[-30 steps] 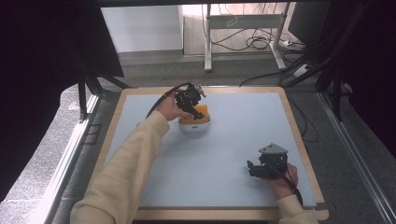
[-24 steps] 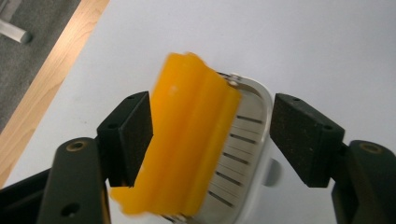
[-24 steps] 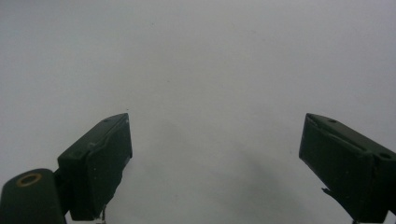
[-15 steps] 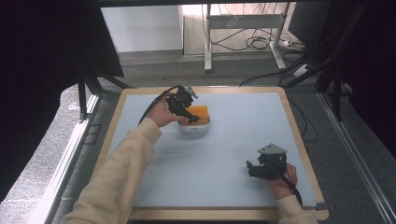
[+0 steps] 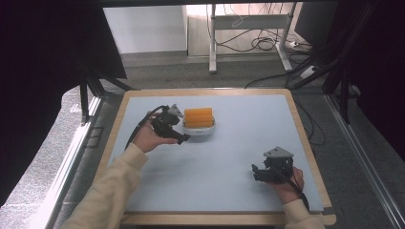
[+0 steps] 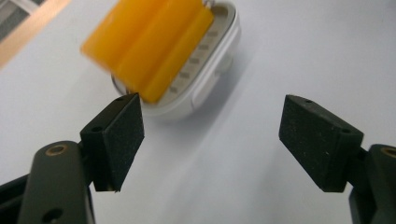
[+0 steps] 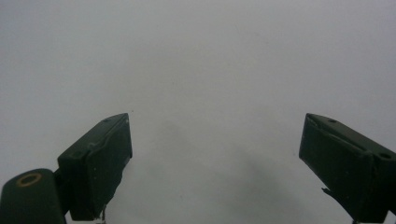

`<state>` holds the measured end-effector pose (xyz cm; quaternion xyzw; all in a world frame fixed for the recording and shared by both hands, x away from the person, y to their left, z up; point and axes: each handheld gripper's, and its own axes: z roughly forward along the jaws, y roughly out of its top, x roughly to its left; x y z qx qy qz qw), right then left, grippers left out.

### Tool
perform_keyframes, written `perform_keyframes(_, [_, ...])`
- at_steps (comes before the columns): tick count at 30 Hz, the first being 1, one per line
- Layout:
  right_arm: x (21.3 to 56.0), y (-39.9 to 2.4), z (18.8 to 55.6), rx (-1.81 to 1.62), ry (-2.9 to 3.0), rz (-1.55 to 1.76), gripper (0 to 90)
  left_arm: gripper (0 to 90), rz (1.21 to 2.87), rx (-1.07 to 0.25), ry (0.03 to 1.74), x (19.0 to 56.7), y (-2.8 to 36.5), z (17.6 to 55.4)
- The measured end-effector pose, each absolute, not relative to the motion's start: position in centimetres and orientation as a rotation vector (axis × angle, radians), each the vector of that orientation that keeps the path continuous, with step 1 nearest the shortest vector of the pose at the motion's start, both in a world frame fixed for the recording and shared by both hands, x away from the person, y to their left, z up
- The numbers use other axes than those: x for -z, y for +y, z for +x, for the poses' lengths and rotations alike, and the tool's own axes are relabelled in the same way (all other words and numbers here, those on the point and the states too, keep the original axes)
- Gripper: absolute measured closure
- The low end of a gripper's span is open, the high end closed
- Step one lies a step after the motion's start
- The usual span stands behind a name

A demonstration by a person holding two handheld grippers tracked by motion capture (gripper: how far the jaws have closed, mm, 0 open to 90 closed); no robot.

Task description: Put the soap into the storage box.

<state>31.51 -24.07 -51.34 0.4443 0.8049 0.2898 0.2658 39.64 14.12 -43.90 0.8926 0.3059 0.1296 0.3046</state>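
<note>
- Now we see the left gripper [image 5: 184, 138] drawn back from the orange block [image 5: 198, 117] and lying just beside the white dish [image 5: 210, 130] that holds it, on the dish's left and near side in the high view.
- Its jaws have just been opening and stand wide apart — nothing is between them, as the left gripper view makes plain, with bare tabletop showing between the two black pads [image 6: 120, 140].
- A second ago this gripper was right over the block; half a second ago it had begun to slide off toward the left; by now it is clear of it. We judge that the block has been let go and the placing step is done.
- The orange block sits in the white dish toward the far middle of the blue table [image 5: 239, 162], its ridged top standing above the rim. In the left gripper view it looks tilted, yet that camera is itself turned, so we cannot tell whether it rests level.
- The right gripper [image 5: 258, 172] rests near the table's right front corner, well apart from the dish — jaws spread, only plain surface between them, in the same spot as before.
- What seems left is for the left hand [image 5: 148, 138] to finish pulling away without nudging the dish.
</note>
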Motion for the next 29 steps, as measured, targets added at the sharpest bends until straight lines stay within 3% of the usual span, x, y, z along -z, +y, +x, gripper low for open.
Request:
perform_keyframes(18, [51.4,-24.1,31.6,-0.773,2.170,1.208,9.8,21.3,2.241,-0.288,0.983,48.7,20.0,32.5])
perform_keyframes(29, [51.3,-24.0,31.5,-0.782,2.163,1.182,9.8,19.4,2.214,-0.326,1.026,49.4,20.7,32.0])
